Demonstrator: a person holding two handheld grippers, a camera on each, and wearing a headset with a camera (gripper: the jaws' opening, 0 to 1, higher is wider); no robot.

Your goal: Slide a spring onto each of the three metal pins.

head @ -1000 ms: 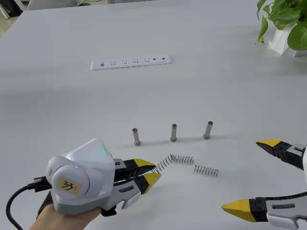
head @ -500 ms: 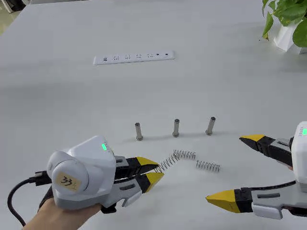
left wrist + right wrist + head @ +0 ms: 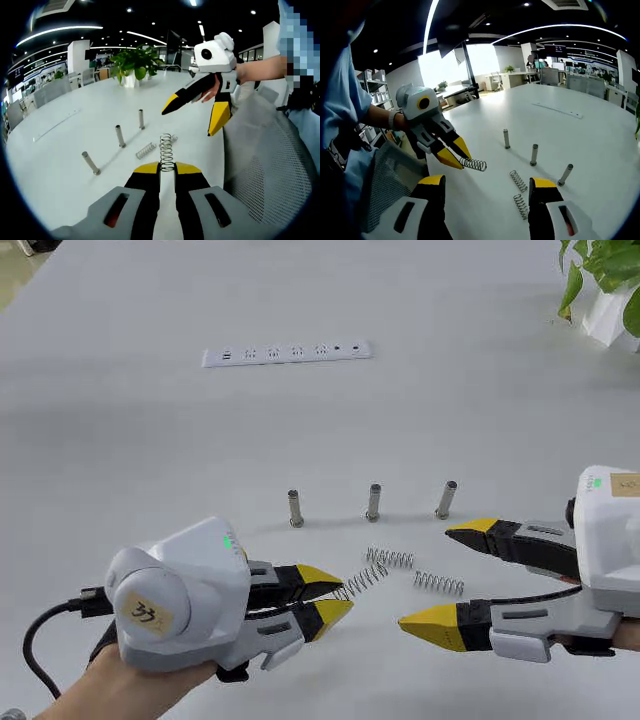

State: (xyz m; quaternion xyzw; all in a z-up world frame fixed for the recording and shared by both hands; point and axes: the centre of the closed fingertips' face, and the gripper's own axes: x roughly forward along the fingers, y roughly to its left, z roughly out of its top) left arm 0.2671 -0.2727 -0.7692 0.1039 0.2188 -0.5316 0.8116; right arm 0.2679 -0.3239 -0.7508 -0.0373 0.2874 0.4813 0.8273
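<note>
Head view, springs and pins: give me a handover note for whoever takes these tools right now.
Left tool: shut on the first spring, gripped by one end.
Right tool: open, holding nothing.
Second spring and third spring lie on the table, in front of the three pins, all upright and bare.
Done: no spring on a pin yet. Left: all three.

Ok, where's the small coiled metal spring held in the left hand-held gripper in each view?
Head view: lower centre, the small coiled metal spring pokes from the left hand-held gripper.
Left gripper view: centre, the spring rises straight above the yellow tips.
Right gripper view: left of centre, the spring at that hand-held gripper's tips.
Shared landmark: the row of three upright metal pins.
</note>
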